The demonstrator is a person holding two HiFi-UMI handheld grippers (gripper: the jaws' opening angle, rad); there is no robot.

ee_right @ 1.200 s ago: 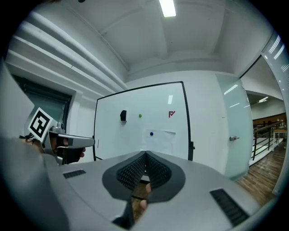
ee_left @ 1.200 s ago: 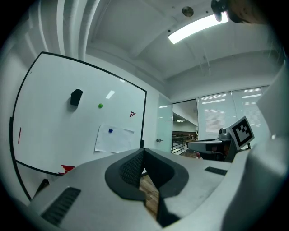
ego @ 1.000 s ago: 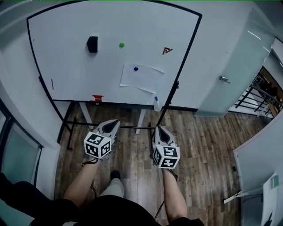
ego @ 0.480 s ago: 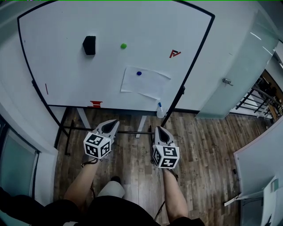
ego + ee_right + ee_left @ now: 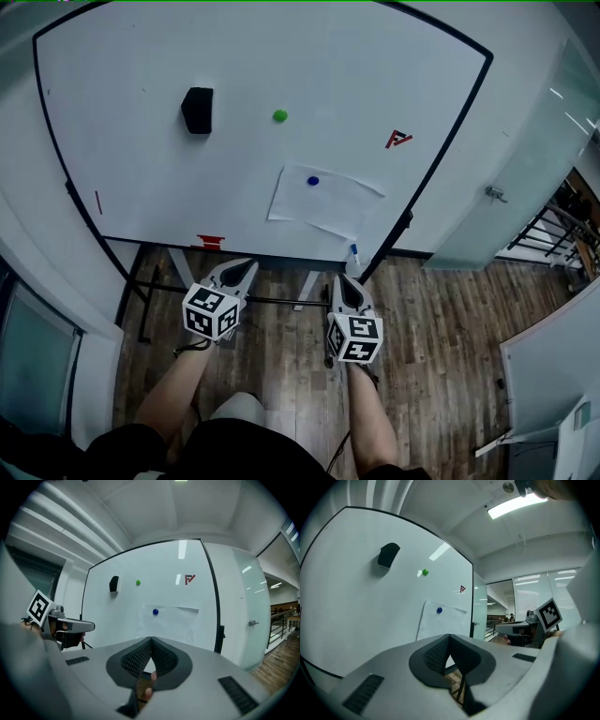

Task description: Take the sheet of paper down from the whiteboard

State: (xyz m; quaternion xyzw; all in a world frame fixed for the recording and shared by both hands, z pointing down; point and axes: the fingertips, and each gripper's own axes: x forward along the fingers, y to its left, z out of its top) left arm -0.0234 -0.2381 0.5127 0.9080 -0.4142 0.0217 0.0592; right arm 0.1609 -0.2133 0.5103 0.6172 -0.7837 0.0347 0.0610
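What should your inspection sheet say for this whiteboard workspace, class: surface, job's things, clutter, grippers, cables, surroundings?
Surface: whiteboard, upright on a stand, mostly bare.
Job's things: sheet of paper on the board's lower right, held by a blue magnet.
Clutter: black eraser, green magnet, red mark, all on the board.
Grippers: left gripper and right gripper both shut, empty, short of the board.
Cables: nothing seen.
Surroundings: wood floor, glass door at right.

open floor [image 5: 281, 339] before whiteboard [image 5: 141, 178], stand legs [image 5: 180, 264] below
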